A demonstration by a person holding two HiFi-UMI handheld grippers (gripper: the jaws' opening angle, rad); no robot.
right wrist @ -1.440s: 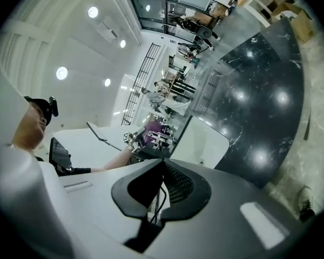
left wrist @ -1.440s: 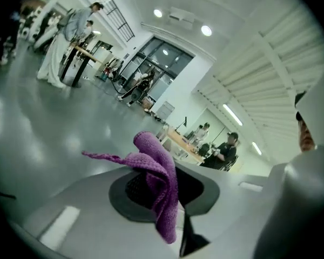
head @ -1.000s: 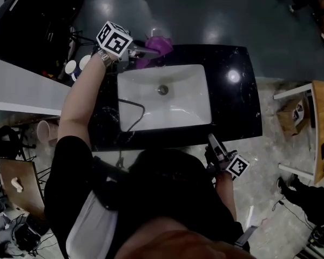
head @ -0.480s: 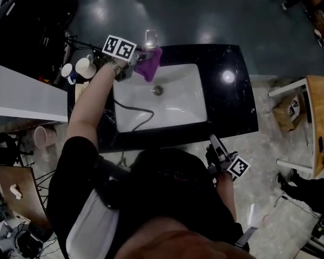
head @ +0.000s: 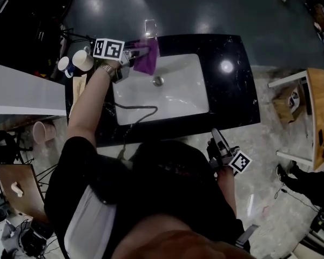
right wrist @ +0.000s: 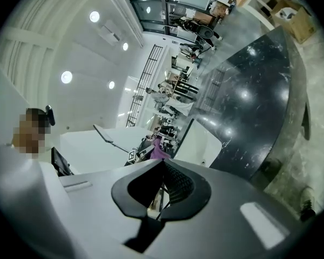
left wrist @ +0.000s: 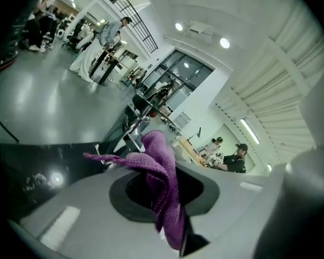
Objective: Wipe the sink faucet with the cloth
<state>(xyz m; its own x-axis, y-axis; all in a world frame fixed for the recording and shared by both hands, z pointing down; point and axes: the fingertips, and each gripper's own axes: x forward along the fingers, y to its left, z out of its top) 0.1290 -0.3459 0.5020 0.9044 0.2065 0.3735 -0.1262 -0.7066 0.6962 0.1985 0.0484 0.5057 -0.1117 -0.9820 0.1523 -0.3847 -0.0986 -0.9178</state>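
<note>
Can't make out a brand or wording anywhere. Only seeing black-and-white square codes on the cube (head: 108, 48) riding the left claw (head: 135, 53) and on the cube (head: 240, 162) of the right claw (head: 215, 137).

Containers: got a white cup (head: 85, 60) and a blue-and-white cup (head: 65, 65) just behind the left claw on its outer side, up on the black counter (head: 232, 90). Can't tell what's in either. Below that claw and off to its inner side, got the white sink (head: 183, 99) with just a drain (head: 158, 81) and a loop of dark cable (head: 137, 108) in it.

Pinching the purple cloth (head: 147, 58) in the left claw, clamped on a bunched fold, with the loose end hanging ahead of the tips over the back rim of the sink. Right by the faucet (head: 150, 28) straight ahead of the tips. Touching or just beside it, can't call from the head view.

Left gripper view only: staring right at that squeezed fold (left wrist: 161, 182), with chrome of the faucet (left wrist: 134, 129) poking out just past it.

Right claw (right wrist: 163, 169): pressed together on nothing, held out past the counter's front edge, well apart from the sink. Right gripper view only: picking up the cloth as a tiny purple speck (right wrist: 157, 151) far ahead of those tips.
</note>
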